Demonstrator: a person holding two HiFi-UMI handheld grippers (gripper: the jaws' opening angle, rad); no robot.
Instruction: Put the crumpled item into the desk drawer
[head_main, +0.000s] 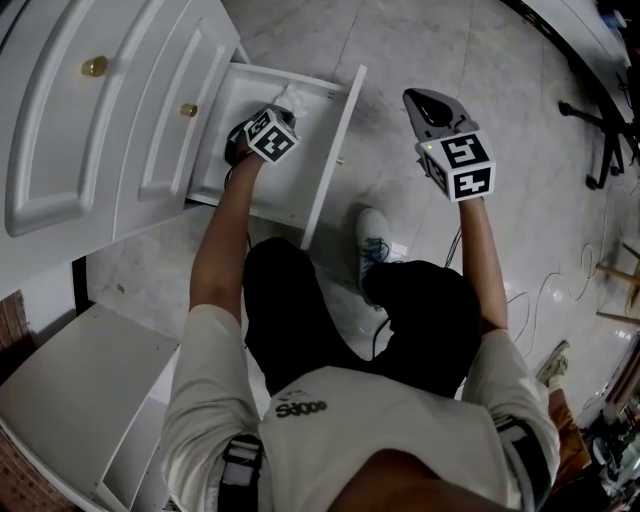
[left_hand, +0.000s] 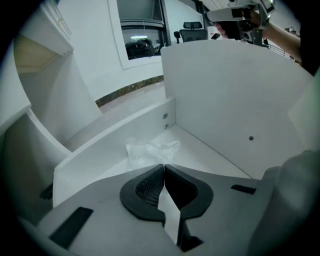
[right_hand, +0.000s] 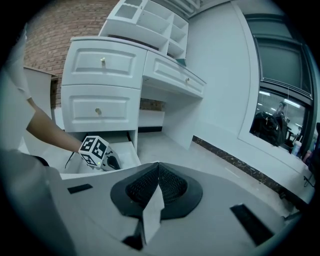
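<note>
The wad (left_hand: 150, 150) lies in the drawer (left_hand: 225, 100), at 12 o'clock from your left tool (left_hand: 163, 167), which pinches its edge. Your right tool (right_hand: 158, 167) is closed and empty. You have only to release.

The left gripper's (left_hand: 163, 166) closed tips hide the near edge of the crumpled item (left_hand: 150, 151), so they only seem to pinch it.
</note>
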